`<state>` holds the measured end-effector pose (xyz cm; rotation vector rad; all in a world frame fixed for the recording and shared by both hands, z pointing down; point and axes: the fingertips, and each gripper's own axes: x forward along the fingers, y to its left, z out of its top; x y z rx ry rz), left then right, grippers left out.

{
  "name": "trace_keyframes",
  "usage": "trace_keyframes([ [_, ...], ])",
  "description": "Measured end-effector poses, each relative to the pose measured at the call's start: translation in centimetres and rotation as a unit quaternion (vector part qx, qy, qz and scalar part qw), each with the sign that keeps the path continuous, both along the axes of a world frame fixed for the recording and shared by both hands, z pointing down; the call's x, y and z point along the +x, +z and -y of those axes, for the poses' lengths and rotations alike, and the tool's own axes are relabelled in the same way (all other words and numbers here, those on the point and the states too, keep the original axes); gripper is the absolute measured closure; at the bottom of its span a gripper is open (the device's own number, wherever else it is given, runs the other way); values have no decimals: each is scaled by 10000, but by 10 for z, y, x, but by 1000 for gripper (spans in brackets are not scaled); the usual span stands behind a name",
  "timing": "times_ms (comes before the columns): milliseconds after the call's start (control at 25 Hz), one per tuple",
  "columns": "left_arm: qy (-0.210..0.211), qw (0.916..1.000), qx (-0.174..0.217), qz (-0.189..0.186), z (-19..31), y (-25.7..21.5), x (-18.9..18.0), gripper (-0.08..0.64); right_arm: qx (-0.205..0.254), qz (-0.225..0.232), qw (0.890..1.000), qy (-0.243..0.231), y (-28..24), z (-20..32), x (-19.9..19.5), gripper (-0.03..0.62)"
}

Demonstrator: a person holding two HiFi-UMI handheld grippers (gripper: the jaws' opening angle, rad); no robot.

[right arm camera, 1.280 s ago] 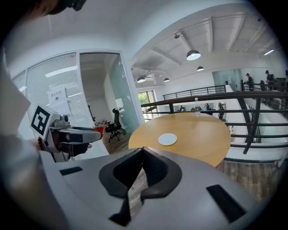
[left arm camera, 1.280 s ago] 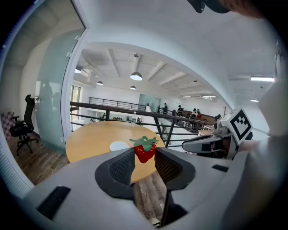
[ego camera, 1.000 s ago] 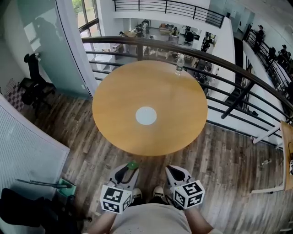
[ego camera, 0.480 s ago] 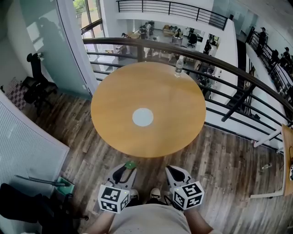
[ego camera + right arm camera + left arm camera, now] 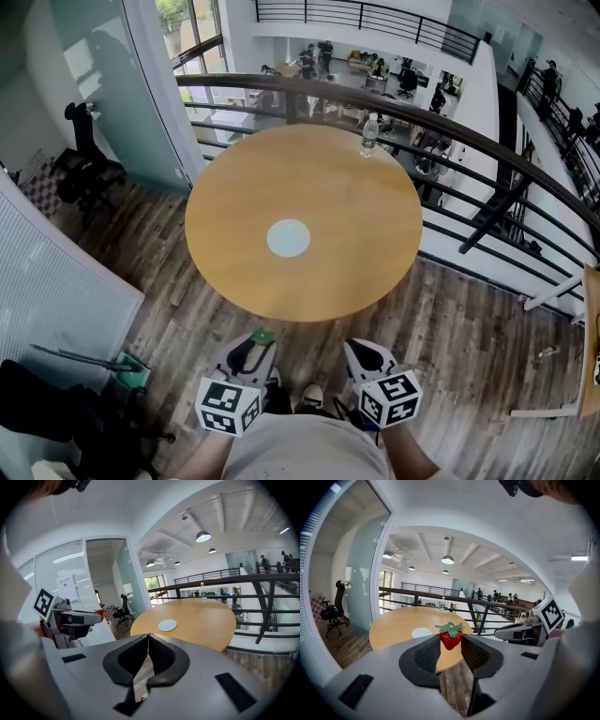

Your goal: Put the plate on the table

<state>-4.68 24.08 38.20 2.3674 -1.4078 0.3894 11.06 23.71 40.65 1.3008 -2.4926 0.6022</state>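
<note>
Plate beyond hand-held grippers, seemingly waist-low

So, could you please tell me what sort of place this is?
Probably an office building's upper gallery: a round wooden table beside a dark railing overlooking desks below, plus a black office chair by a glass partition.

Table dead ahead of you; plate on it, near its middle; bottle upright at the table's far edge, right of the plate; railing curving just behind the table; office chair well off to the table's left; your left gripper and right gripper side by side on the table's near side, short of its edge; strawberry between the left gripper's jaws.
</note>
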Motion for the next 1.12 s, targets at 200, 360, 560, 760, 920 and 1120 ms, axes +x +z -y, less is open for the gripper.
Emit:
trace_keyframes([
  [200,14,10000,-33,44,17,5,0,408,-62,32,10000,-43,8,13,-3,568],
  [360,77,10000,-6,33,38,8,-3,408,-97,60,9999,41,13,31,-5,568],
  [560,182,9998,50,-15,70,5,-12,408,-86,-27,9999,140,15,63,-17,568],
  [760,279,9996,19,-32,104,9,-27,408,-131,-67,9996,255,21,99,-35,568],
  [920,315,9995,-16,-41,135,15,-43,408,-138,-11,9994,323,20,132,-53,568],
  [1120,428,9990,-87,-95,170,20,-56,408,-104,-75,9991,406,18,167,-68,568],
])
